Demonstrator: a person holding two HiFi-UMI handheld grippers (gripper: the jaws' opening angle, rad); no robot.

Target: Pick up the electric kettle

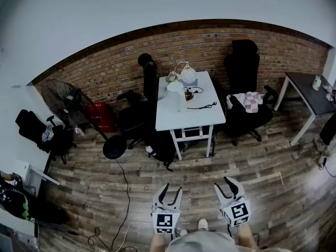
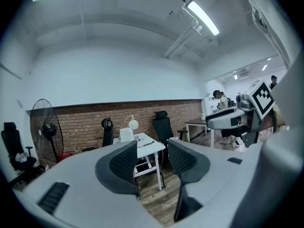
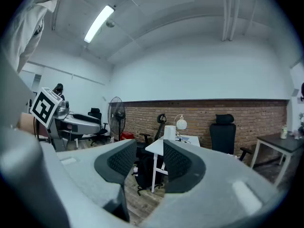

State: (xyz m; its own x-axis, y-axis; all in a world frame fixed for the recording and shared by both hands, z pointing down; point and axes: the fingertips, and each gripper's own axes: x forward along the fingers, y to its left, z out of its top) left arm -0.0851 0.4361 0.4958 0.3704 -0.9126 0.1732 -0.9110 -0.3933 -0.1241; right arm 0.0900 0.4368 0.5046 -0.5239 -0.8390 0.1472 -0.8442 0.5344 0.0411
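Left gripper and right gripper sit at bottom centre of head view, side by side, held roughly level w/ jaws aimed up-frame at the desk. Prob a carry pose for the approach, nothing in reach to grab yet. Own views: left gripper jaws apart, only floor and table legs seen btwn the pads. Right gripper jaws also apart, a bit narrower, nothing btwn them. Both empty.

Next up-frame is a wide stretch of wood floor. Person stands well apart from the target, so walking in comes first, I'd judge.

Mid-frame: white table, short end toward camera, w/ black office chair on its right and second chair on its left. Electric kettle, white and cylindrical, stands upright on the table's far-left part, near a globe lamp at the far edge. Cable lies just right of it. Likely parked by the wall for power; can't see a plug.

Farthest: brick wall, fan at upper left.
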